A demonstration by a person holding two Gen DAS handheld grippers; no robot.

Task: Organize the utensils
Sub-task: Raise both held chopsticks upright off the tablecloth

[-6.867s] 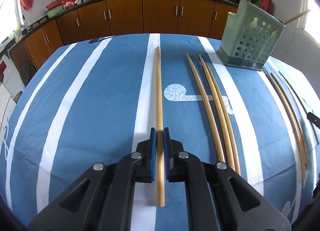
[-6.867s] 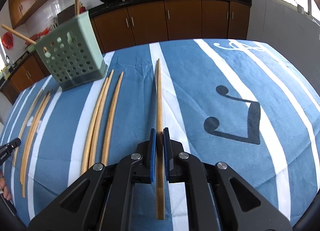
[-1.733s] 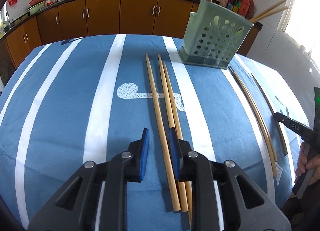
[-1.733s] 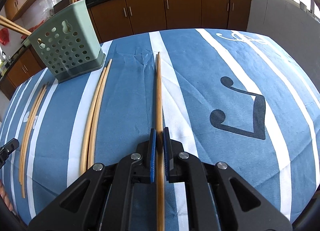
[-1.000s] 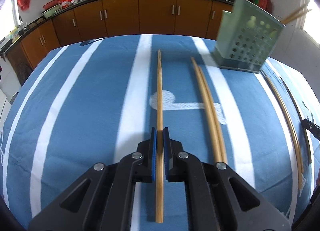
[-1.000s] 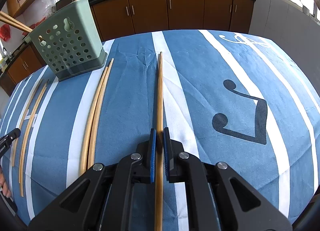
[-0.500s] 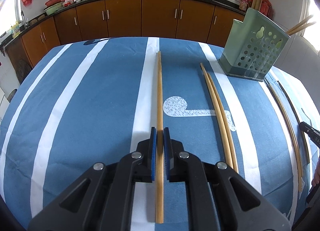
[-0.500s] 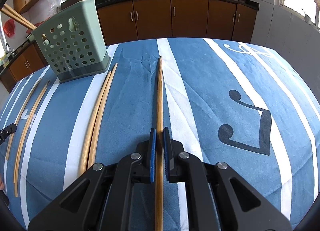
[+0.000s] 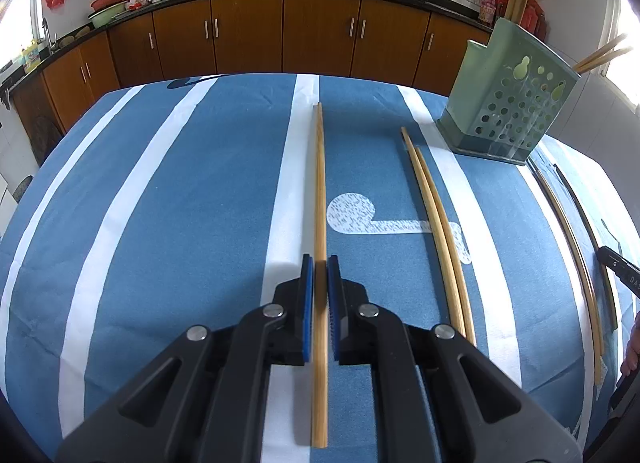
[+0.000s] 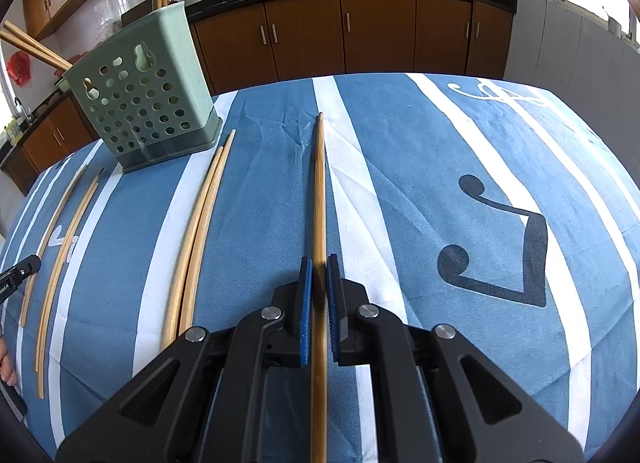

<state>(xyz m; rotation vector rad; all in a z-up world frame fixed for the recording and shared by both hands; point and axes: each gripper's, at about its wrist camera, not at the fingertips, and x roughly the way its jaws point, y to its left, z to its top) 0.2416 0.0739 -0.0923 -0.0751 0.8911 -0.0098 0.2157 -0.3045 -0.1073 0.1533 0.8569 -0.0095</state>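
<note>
My left gripper (image 9: 320, 263) is shut on a long bamboo chopstick (image 9: 319, 183) that points forward over the blue striped cloth (image 9: 180, 203). My right gripper (image 10: 319, 261) is shut on another bamboo chopstick (image 10: 319, 191), also pointing forward. A green perforated utensil holder (image 9: 508, 111) stands at the far right in the left wrist view and at the far left in the right wrist view (image 10: 140, 95), with several chopsticks standing in it. Two loose chopsticks (image 9: 436, 219) lie side by side on the cloth; they show in the right wrist view (image 10: 200, 223) too.
More chopsticks (image 9: 576, 247) lie near the table's right edge in the left wrist view, and at the left edge in the right wrist view (image 10: 60, 247). Brown kitchen cabinets (image 9: 320, 31) and a counter with woks stand behind the table.
1.7 s ago the left gripper was open around a chopstick; it closed on it and swung it left, clear of the remaining pair. The right gripper kept holding its chopstick with little movement.
</note>
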